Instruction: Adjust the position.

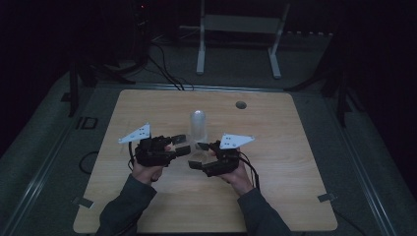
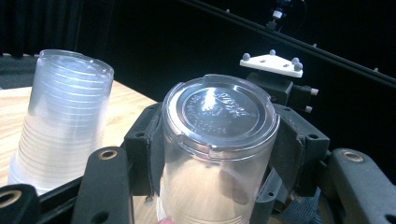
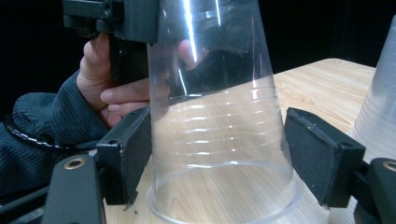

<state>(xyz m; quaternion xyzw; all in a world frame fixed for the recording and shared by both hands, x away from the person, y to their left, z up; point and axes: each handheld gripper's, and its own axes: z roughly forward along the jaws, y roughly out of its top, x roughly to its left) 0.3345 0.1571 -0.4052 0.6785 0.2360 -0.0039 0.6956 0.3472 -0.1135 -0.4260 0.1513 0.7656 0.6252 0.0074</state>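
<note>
Near the table's (image 1: 147, 206) middle, an upturned clear cup (image 3: 219, 140) stands just before the cup stack (image 1: 198, 125); left gripper (image 1: 183, 147) pinches its top, right gripper (image 3: 219, 154) spread around its base.

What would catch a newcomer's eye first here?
A clear upside-down cup stands at the middle of the wooden table, the left gripper clamped near its base and the right gripper around its lower part. A stack of cups stands upside down just behind it.
</note>
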